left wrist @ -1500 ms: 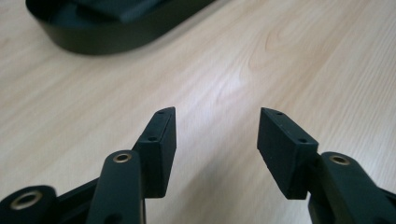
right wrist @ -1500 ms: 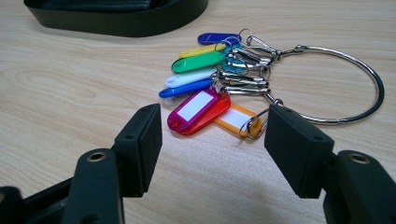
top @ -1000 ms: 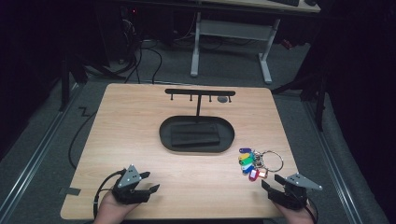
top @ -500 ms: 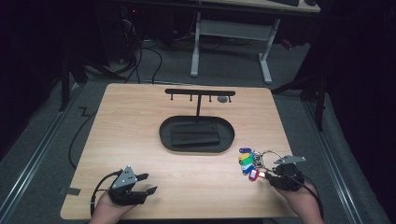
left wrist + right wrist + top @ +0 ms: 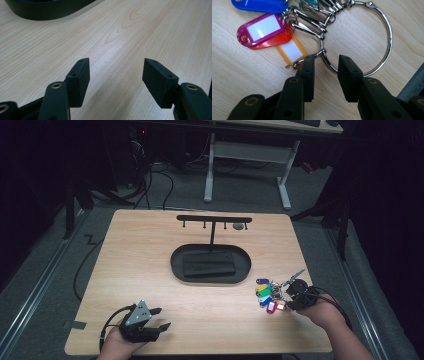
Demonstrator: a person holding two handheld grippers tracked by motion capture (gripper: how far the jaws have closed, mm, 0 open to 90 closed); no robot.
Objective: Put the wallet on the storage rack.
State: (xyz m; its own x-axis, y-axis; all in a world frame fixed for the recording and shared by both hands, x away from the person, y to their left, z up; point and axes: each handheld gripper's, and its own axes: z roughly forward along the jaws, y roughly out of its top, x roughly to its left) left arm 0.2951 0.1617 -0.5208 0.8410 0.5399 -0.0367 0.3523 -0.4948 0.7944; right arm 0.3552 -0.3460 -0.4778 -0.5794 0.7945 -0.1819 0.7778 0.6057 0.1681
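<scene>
A bunch of coloured key tags (image 5: 265, 295) on a large metal ring (image 5: 387, 32) lies on the wooden table at the front right. My right gripper (image 5: 292, 299) is low over it. In the right gripper view its jaws (image 5: 326, 62) stand narrowly open astride the ring's wire, beside the orange tag (image 5: 290, 51) and the magenta tag (image 5: 263, 27). My left gripper (image 5: 161, 318) rests at the front left, open with nothing between its fingers (image 5: 116, 72). A black oval tray (image 5: 177, 265) with a hook stand (image 5: 214, 219) sits mid-table.
A dark flat pad (image 5: 209, 265) lies inside the tray, whose rim (image 5: 50, 12) lies ahead of the left gripper. The table's right edge (image 5: 320, 310) runs close to the right hand. A white desk frame (image 5: 245, 165) stands on the floor beyond the table.
My right gripper has moved forward and left from the table's front right corner onto the key ring, its jaws now astride the wire. The left gripper has barely shifted.
</scene>
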